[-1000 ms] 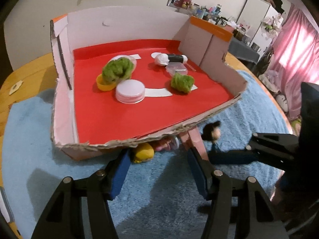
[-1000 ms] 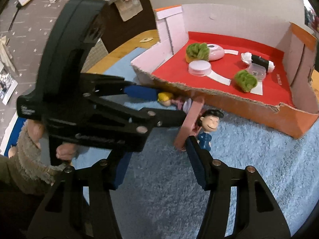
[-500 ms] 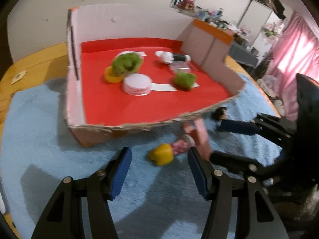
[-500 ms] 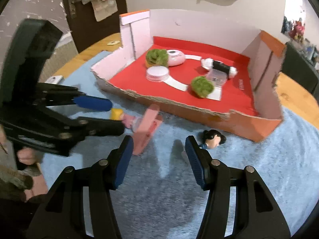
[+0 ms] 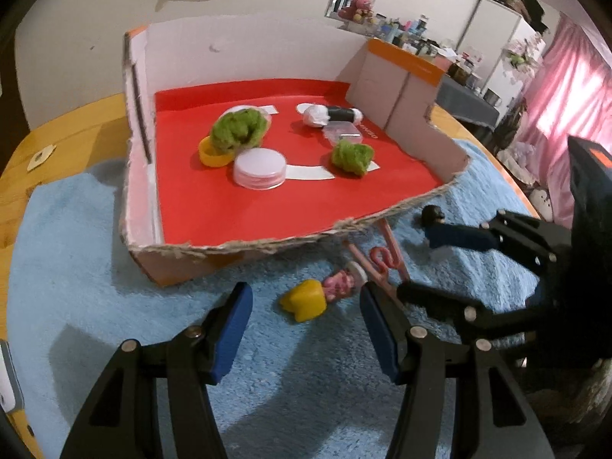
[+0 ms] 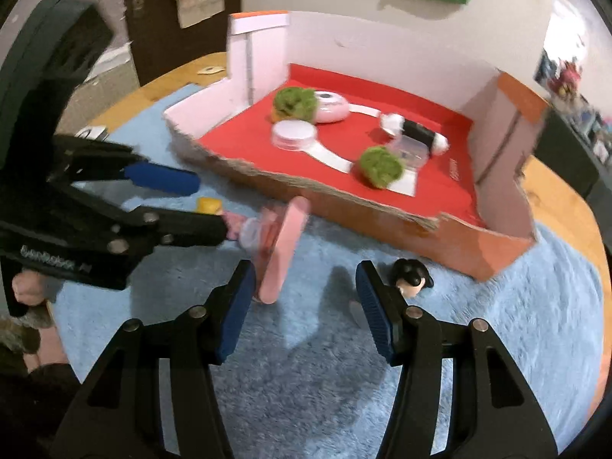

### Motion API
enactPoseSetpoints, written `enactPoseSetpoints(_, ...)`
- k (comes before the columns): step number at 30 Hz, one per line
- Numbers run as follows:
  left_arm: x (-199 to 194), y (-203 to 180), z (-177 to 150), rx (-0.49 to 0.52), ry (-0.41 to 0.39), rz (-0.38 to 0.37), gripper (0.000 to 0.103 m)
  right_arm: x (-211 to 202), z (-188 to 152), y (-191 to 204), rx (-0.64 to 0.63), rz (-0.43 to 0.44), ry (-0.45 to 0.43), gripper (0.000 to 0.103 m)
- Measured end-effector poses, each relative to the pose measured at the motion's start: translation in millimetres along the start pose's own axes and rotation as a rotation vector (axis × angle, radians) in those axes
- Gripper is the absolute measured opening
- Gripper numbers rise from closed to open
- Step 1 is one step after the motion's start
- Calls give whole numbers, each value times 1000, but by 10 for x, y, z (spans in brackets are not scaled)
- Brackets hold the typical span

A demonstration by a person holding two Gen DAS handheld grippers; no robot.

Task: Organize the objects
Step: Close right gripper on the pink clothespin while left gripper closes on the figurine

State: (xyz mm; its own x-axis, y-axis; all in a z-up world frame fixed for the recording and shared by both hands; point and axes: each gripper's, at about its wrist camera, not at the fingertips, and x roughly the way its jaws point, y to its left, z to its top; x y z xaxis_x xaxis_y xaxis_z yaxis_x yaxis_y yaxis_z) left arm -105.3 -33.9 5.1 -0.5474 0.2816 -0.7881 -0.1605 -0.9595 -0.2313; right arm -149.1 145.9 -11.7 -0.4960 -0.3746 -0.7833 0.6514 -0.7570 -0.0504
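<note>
Two claws hung released over the blue towel (image 5: 114, 275): left claw (image 5: 306, 329) just short of a yellow-haired doll (image 5: 317, 296), right claw (image 6: 302, 306) between a pink clip (image 6: 285, 244) and a dark-haired figure (image 6: 411, 277); beyond, the box (image 5: 244, 199) held green clumps and lids

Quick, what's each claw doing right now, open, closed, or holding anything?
Left claw: open, empty, above the yellow-haired figure.
Right claw: open, holding nothing, over the blue towel.
</note>
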Motion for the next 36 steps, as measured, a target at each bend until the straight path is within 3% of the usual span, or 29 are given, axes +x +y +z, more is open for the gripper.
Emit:
enactPoseSetpoints(3,21,-98,22,63,1,12,60,10,3,-76,21,-14,-2,54)
enactPoseSetpoints(7,65,-151,54,114,11,-11,60,46,4,-178,86,119,-10,54)
enactPoseSetpoints(12,115,-160,-3,147,31,4,60,65,9,-141,75,133,-4,54)
enactPoseSetpoints(19,163,-67,116,101,34,14,51,106,20,-120,73,123,10,53)
enactPoseSetpoints(23,169,-180,35,144,26,96,51,69,-6,-128,63,78,14,53)
enactPoseSetpoints(28,134,-25,65,-14,5,220,46,75,-2,-132,78,94,10,53)
enactPoseSetpoints(36,109,-1,33,-19,-15,161,46,176,42,0,54,94,10,53)
